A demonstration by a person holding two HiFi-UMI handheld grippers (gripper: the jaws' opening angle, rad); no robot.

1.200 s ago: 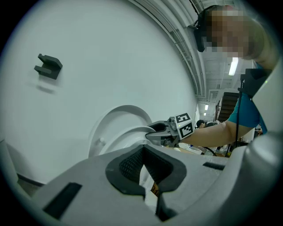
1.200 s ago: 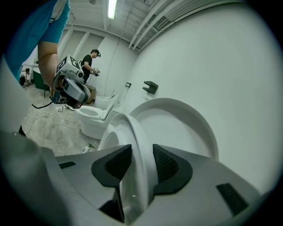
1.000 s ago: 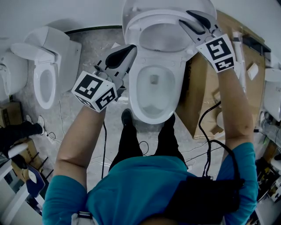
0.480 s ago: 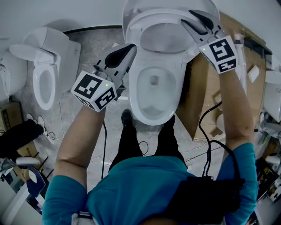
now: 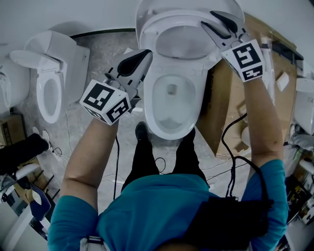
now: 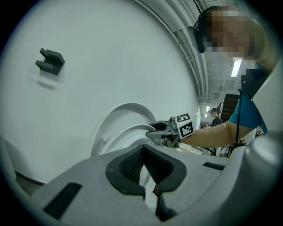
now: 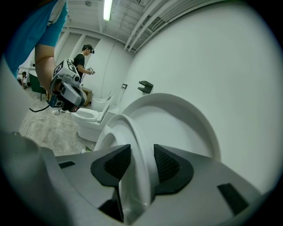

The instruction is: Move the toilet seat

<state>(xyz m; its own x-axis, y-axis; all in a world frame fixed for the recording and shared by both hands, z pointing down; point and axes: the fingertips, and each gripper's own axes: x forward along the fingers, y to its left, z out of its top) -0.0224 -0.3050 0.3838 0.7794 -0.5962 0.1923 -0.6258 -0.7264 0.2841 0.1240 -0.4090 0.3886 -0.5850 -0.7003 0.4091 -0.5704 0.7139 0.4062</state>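
The white toilet seat [image 5: 181,20] stands raised over the bowl [image 5: 149,98], just in front of the upright lid [image 5: 147,10]. My right gripper [image 5: 212,19] is shut on the seat's right edge. In the right gripper view the ring [image 7: 137,150] runs between the two black pads, and the lid [image 7: 185,119] rises behind it. My left gripper [image 5: 142,55] hangs shut and empty beside the bowl's left rim, apart from the seat. In the left gripper view its jaws [image 6: 143,170] meet, with the seat [image 6: 128,134] and the right gripper [image 6: 157,130] beyond them.
A second toilet [image 5: 49,83] stands at the left. Flat cardboard [image 5: 225,98] lies right of the bowl, with cables [image 5: 230,142] on the floor. My legs and shoes are at the bowl's front. A dark bracket [image 6: 50,62] is on the wall. Another person [image 7: 82,62] stands far back.
Both grippers and the seat stay as they were. Only a dark shape at the head view's lower left edge has shifted.
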